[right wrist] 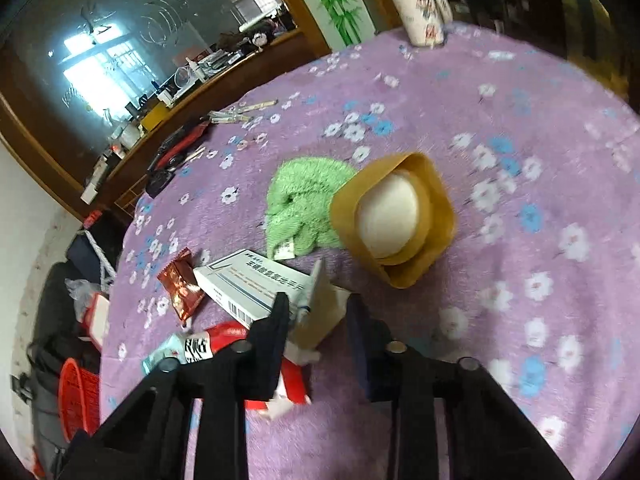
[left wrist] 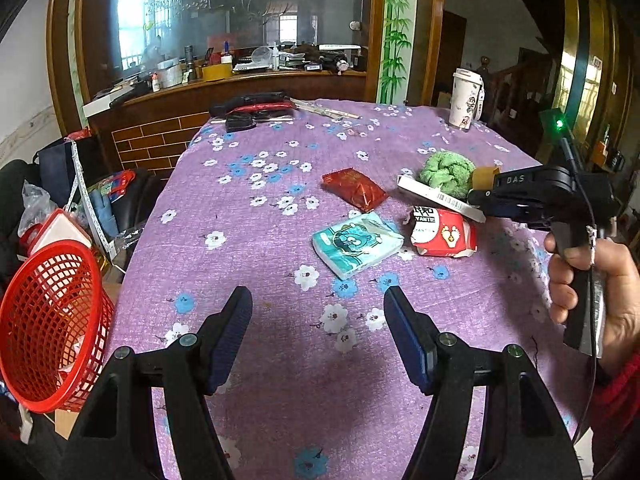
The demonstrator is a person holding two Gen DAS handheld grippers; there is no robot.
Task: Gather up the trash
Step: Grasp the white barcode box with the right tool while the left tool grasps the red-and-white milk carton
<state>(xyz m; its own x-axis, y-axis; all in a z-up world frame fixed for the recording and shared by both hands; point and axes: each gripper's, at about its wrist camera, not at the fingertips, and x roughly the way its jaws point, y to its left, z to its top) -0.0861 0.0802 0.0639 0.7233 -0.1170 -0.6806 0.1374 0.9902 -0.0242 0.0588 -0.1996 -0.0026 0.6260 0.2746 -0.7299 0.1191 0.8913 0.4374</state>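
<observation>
While left tool (left wrist: 318,296) gapes empty, DAS-marked right tool (right wrist: 318,306) straddles white box (right wrist: 240,284), grip unclear

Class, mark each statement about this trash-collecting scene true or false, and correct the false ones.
1. The white lidded tumbler stands upright on the purple floral tablecloth. True.
2. The red mesh plastic basket sits mid-table. False: it is off the table, past its left edge.
3. The left gripper holds the teal tissue pack. False: it is open and empty; the pack lies on the cloth.
4. The tan paper cup lies on its side beside the green fluffy cloth. True.
</observation>
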